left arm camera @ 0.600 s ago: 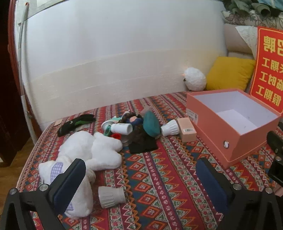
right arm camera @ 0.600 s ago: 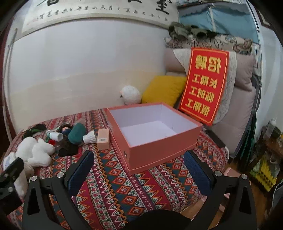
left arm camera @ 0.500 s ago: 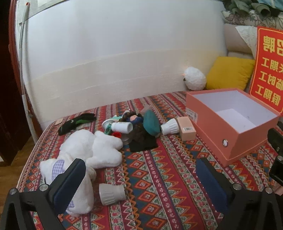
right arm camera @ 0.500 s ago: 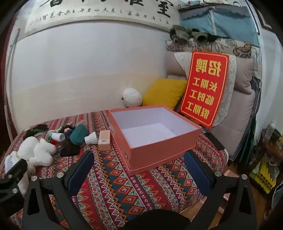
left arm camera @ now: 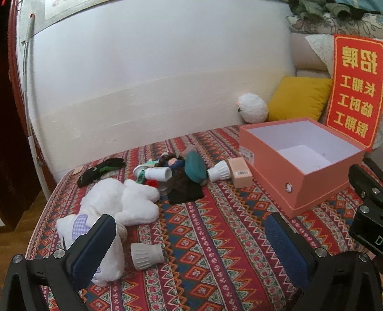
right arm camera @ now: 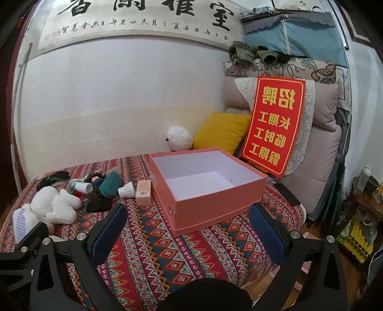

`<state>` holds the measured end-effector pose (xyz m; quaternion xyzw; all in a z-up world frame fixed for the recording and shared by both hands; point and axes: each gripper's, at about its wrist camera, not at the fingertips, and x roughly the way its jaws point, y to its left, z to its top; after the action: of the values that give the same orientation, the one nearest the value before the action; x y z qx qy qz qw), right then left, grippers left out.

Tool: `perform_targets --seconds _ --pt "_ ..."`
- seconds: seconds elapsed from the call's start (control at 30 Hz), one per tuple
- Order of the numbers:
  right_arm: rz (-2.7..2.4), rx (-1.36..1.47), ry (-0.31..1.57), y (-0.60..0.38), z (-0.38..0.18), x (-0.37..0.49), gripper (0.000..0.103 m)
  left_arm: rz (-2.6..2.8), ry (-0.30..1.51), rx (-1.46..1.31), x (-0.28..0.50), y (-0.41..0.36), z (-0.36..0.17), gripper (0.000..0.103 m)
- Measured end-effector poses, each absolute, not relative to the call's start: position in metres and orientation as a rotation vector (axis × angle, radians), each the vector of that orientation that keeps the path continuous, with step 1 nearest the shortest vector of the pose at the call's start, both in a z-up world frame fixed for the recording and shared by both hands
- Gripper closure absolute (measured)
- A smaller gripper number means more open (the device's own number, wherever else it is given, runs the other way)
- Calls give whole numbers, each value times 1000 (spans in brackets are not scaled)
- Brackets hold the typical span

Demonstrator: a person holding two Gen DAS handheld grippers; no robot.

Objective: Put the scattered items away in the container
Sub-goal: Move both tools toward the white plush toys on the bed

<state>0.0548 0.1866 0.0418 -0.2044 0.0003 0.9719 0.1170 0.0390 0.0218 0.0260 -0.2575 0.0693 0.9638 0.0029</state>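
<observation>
On the patterned bedspread the task stands at its very start: the box is bare inside and every scattered item lies outside it. Both tongs hang over the near edge with nothing between their pads. The left gripper is spread wide above the spread, and the right gripper is equally agape, facing the box.

Left of the box lies the clutter. A carton sits just beside the box wall, a white cup touching its left side. Further left is a heap: a teal pouch, a second cup, a doll, black cloth and smaller bits too tangled to tell apart. A black sock lies near the wall, a plush toy sprawls in front, and a third cup rests alone, nearest the left gripper.

My judgement is that the first pick is in hand. The lone cup looks the easiest start: the left gripper would need to drop, straddle it across its width, close, then carry it right over the box rim.

As for writing, the red sign behind the box bears yellow Chinese characters that appear mirrored. A calligraphy scroll hangs on the wall. The carton carries a barcode label, too small to read.
</observation>
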Motion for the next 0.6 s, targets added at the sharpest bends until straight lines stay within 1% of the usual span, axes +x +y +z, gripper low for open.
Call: perform_targets --seconds 0.1,0.3,0.4,0.5,0.6 --pt "2848 -598 4 187 43 58 0 3009 203 -821 41 22 25 0" --pt "2895 -598 11 181 43 58 0 2992 118 -826 44 13 21 0" --pt "2955 -576 -22 170 39 55 0 3011 141 -806 47 10 15 0" --pt "3070 -655 -83 151 30 41 0 3035 149 -815 47 1 4 0" --pt "3196 -767 -94 125 16 20 0 3014 161 -945 36 -16 -12 0"
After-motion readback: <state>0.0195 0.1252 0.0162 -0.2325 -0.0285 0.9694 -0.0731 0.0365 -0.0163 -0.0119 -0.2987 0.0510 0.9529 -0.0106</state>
